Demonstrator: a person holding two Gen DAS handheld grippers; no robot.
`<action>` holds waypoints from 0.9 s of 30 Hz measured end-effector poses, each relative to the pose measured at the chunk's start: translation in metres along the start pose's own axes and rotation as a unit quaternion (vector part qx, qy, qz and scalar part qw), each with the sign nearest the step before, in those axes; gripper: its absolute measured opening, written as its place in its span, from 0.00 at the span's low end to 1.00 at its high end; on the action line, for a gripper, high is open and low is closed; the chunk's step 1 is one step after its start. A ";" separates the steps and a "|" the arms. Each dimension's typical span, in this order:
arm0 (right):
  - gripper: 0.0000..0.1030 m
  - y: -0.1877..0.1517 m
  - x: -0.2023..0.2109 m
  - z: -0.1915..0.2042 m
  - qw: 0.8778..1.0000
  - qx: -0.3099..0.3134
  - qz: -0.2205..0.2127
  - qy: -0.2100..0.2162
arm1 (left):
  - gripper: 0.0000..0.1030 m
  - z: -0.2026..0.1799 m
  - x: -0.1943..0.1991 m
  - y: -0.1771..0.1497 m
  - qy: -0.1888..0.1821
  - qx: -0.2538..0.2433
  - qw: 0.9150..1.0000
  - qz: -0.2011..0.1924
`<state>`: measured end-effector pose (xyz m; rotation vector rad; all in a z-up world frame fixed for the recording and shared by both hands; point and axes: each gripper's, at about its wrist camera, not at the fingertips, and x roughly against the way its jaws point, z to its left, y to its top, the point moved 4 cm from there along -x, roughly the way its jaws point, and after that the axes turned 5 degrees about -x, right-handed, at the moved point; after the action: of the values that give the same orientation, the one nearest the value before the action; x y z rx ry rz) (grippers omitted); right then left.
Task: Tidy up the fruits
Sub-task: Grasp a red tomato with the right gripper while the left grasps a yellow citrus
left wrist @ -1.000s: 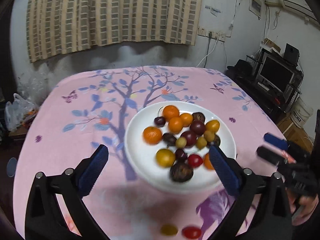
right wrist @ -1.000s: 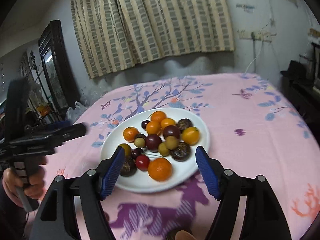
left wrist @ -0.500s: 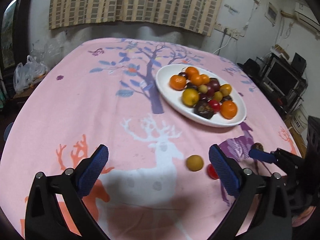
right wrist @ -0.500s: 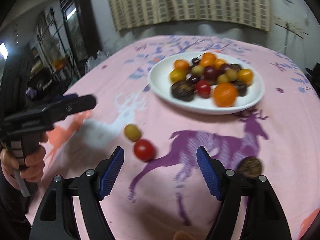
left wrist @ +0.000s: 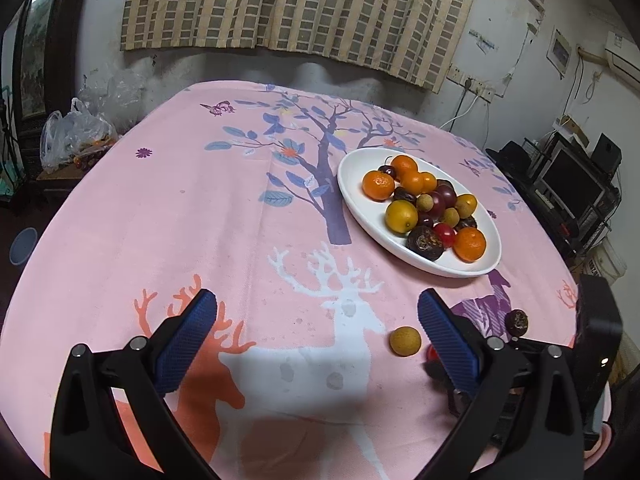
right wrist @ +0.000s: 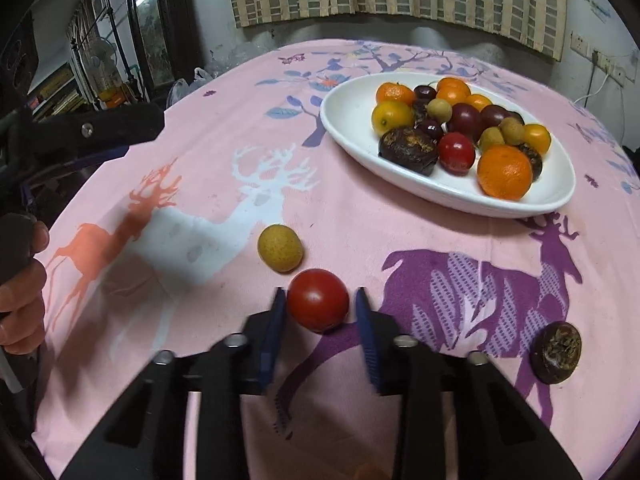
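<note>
Right tongs just closed on one red tomato; left tongs wide, empty.

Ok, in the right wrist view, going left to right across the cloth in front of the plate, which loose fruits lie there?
Yellow-green round fruit → red tomato, sitting between the right gripper fingers → dark wrinkled fruit at the far right.

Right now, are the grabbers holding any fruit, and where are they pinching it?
The right gripper has just closed on the red cherry tomato, its pads against the left and right sides. The left gripper is open and holds nothing.
</note>
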<state>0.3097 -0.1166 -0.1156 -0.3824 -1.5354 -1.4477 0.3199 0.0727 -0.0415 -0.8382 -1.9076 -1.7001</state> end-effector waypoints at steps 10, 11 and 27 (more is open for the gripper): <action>0.28 -0.002 0.042 -0.033 0.997 -0.051 -0.054 -0.014 | 0.96 -0.051 -0.025 -0.024 -0.037 -0.096 0.994 0.030; 0.28 -0.002 0.044 -0.034 0.997 -0.053 -0.055 -0.014 | 0.94 -0.059 -0.027 -0.026 -0.040 -0.111 0.993 0.033; 0.29 -0.004 0.057 -0.040 0.996 -0.066 -0.066 -0.010 | 0.38 -0.093 -0.066 -0.045 -0.058 -0.152 0.983 0.085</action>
<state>0.2955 -0.1747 -0.0794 -0.3803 -1.5083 -1.6597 0.3298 -0.0314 -0.1063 -1.2036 -1.6122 -1.8979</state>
